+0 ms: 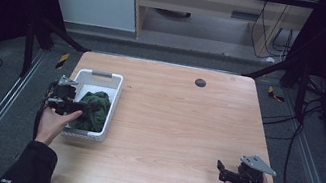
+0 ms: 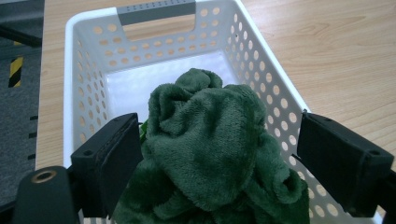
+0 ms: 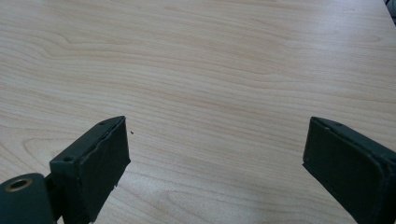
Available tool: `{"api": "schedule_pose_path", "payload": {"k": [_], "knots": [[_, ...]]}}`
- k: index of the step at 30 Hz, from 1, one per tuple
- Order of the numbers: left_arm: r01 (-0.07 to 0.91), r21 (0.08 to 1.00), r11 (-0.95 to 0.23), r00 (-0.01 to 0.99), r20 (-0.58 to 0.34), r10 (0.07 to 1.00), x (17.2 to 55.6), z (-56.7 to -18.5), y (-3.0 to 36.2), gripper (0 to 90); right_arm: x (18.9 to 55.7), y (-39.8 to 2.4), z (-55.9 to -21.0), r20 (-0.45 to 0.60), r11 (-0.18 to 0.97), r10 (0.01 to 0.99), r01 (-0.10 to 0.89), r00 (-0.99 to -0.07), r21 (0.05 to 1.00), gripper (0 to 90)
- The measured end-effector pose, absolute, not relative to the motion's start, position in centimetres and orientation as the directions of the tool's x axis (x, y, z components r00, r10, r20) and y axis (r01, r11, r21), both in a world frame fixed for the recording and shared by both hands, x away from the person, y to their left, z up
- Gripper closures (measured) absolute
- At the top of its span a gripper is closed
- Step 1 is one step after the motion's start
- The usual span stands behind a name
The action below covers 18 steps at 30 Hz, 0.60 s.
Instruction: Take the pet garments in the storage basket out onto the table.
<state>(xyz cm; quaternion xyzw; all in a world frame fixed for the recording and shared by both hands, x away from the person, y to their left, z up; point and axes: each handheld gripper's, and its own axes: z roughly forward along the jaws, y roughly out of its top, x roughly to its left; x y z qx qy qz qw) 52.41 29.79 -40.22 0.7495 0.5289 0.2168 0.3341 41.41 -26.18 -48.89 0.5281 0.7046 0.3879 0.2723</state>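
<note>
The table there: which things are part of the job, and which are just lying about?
Part of the job:
- green fleece cloth, bunched in the basket
- white basket
- left claw, open around the cloth

Lying about:
- right claw, open over bare table
- dark round spot at the table's far edge

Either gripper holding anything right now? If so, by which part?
Nothing is held. The left gripper has its jaws open around the green cloth in the white basket; the right gripper is open above the table.
</note>
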Motion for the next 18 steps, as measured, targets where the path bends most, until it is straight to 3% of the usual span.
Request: {"api": "schedule_pose_path", "payload": {"k": [18], "knots": [[0.714,0.646,-0.269,0.359,-0.008,0.933,54.9,-41.6,28.5,11.5,41.7,-25.9,-49.1,0.026,0.159,0.949,0.548,-0.314,0.821,6.1]]}}
